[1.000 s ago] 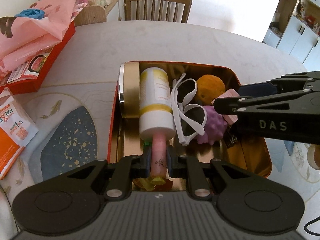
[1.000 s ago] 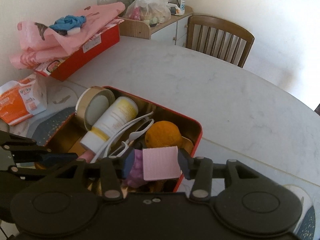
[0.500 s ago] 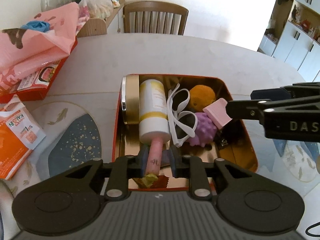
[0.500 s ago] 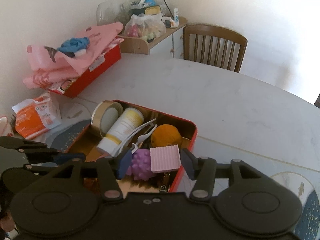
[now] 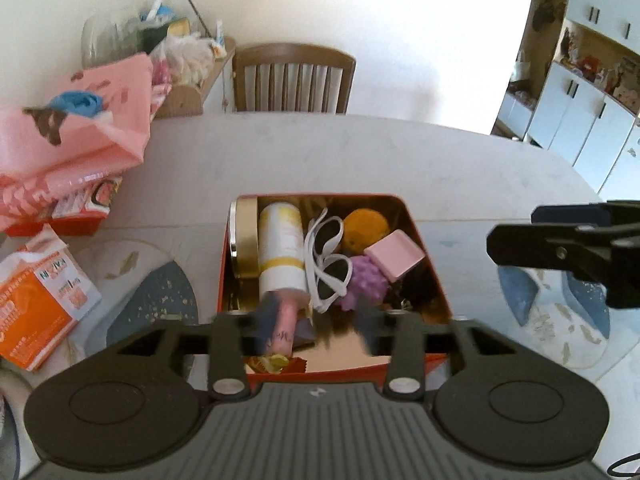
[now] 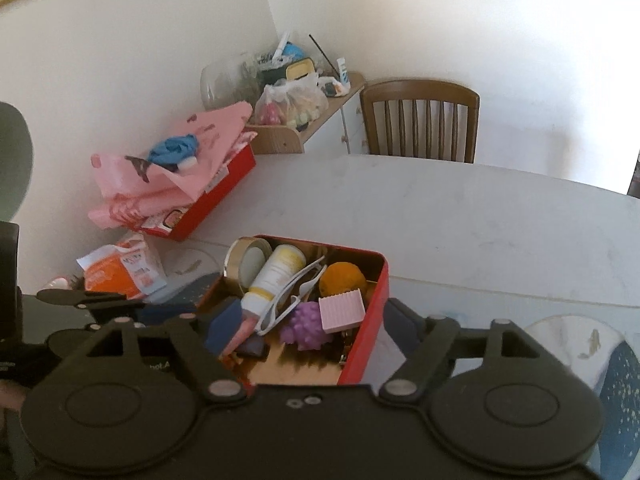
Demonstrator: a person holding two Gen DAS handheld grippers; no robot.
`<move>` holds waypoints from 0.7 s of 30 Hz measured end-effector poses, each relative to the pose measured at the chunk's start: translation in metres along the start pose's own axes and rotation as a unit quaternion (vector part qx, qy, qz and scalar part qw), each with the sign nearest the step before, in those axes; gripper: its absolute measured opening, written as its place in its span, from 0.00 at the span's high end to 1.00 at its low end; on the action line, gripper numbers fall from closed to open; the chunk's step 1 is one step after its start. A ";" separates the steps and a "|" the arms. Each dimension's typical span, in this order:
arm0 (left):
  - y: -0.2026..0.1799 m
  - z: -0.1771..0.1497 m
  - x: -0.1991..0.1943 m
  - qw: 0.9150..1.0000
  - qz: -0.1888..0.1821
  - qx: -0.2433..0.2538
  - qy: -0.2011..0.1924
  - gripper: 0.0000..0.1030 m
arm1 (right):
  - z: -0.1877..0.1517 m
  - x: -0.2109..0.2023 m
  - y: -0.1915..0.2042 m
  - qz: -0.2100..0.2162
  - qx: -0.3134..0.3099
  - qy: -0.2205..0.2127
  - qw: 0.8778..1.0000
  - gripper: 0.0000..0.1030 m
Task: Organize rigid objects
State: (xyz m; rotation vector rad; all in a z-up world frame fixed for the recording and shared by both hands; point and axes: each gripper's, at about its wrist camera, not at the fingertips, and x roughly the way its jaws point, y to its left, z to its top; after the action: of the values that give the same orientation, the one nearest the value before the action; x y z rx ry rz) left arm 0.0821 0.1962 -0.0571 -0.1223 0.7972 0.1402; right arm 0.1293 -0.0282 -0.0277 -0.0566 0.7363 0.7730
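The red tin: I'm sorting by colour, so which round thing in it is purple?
The knobbly purple ball, beside the white sunglasses; the orange ball behind it is smooth.

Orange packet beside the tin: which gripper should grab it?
Probably left: the left gripper, jaws opening and gripping nothing, sits beside the orange packet; the right gripper, also opening empty, is across the red tin.

White table [image 6: 460, 216], red tin [image 6: 366, 336], red box [image 6: 208, 204], orange packet [image 6: 120, 272], perhaps placemats [image 5: 160, 300]

orange packet [image 5: 36, 304]: partly legible blue letters | other print: too blurred to read
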 end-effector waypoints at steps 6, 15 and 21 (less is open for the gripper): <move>-0.008 0.001 -0.019 1.000 -0.003 0.008 -0.026 0.30 | -0.008 -0.022 -0.002 0.001 0.003 -0.018 1.000 0.10; -0.014 -0.007 -0.045 0.998 -0.019 0.008 -0.054 0.17 | -0.024 -0.046 0.001 -0.001 -0.002 -0.044 0.999 0.00; -0.019 -0.013 -0.055 0.998 -0.026 0.000 -0.057 0.11 | -0.035 -0.049 0.002 -0.022 0.004 -0.046 0.999 0.00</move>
State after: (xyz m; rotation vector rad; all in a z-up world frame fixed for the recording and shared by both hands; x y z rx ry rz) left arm 0.0386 0.1711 -0.0251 -0.1340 0.6798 0.0975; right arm 0.0840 -0.0681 -0.0226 -0.0306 0.6492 0.7257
